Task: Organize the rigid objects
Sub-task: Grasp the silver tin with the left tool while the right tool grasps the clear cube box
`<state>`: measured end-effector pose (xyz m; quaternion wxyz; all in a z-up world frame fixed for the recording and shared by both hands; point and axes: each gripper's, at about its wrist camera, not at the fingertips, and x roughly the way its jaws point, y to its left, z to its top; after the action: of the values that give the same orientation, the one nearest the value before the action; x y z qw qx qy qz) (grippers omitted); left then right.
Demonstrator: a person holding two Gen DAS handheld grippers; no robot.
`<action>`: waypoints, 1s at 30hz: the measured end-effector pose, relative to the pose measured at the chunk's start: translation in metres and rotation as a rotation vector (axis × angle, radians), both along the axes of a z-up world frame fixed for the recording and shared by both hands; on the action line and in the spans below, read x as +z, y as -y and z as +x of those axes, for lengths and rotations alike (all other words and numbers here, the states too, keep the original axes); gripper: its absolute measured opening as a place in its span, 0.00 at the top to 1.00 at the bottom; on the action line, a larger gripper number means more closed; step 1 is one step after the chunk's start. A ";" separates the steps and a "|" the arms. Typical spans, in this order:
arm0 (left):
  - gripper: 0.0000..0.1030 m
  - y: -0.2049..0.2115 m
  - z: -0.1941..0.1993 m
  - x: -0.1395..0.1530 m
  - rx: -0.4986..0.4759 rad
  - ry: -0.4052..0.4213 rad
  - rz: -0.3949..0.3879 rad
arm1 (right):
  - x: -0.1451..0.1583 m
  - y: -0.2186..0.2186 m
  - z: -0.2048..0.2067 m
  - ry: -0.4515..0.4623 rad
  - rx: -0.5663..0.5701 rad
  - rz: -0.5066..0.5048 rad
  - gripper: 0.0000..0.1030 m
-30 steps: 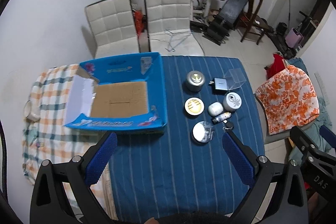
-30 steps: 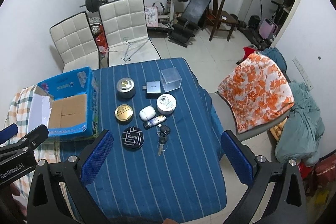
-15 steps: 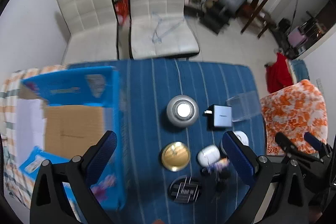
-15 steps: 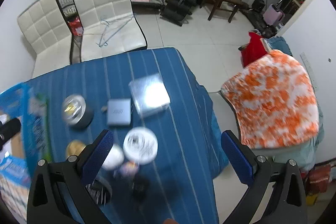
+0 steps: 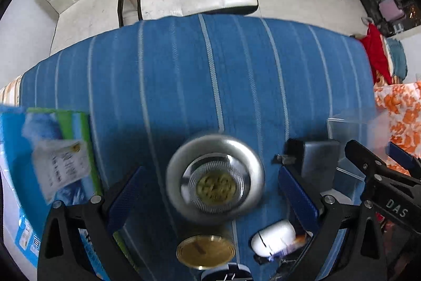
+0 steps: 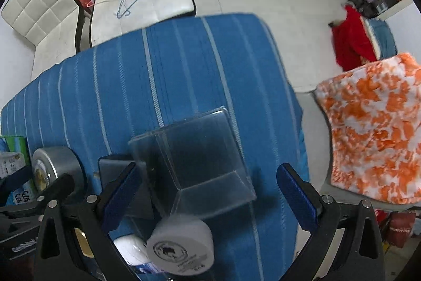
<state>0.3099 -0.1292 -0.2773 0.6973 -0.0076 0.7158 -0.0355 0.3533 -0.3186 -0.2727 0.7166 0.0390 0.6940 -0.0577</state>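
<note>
My left gripper (image 5: 210, 191) hangs with its fingers spread wide, the round silver tin (image 5: 215, 177) sitting between them, untouched, on the blue striped worktop (image 5: 184, 86). My right gripper (image 6: 208, 196) is likewise wide, straddling the clear plastic box (image 6: 194, 157). Nearer than the fingertips lie a gold-lidded tin (image 5: 205, 252) and a white jar (image 6: 181, 246); a dark charger (image 5: 318, 159) sits beyond my left gripper's right finger.
</note>
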 end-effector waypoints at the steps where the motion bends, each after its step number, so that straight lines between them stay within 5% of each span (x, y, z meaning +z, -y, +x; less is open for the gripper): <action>1: 0.13 0.002 0.001 -0.002 -0.005 -0.004 0.001 | -0.007 0.003 0.002 -0.014 -0.012 0.010 0.04; 2: 0.29 0.003 0.001 -0.005 -0.013 -0.020 0.006 | -0.009 0.004 0.002 -0.019 -0.018 0.021 0.06; 3: 0.32 0.004 0.002 -0.009 -0.018 -0.035 0.014 | -0.010 0.006 0.003 -0.014 -0.029 0.041 0.11; 6: 0.33 0.002 -0.001 -0.009 -0.014 -0.018 0.010 | -0.011 0.007 0.006 -0.020 -0.037 0.053 0.29; 12: 0.33 0.001 -0.003 -0.007 -0.024 0.025 0.024 | -0.009 -0.001 0.000 -0.011 -0.006 -0.002 0.36; 22: 0.33 0.005 -0.016 0.019 -0.027 0.080 0.019 | 0.024 0.003 -0.016 0.033 -0.029 -0.037 0.38; 30: 0.33 -0.002 -0.036 0.073 -0.020 0.166 -0.056 | 0.080 -0.005 -0.043 0.125 -0.023 -0.011 0.38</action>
<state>0.2737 -0.1273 -0.2047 0.7535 -0.0171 0.6541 -0.0631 0.3104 -0.3136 -0.1928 0.7582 0.0466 0.6469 -0.0670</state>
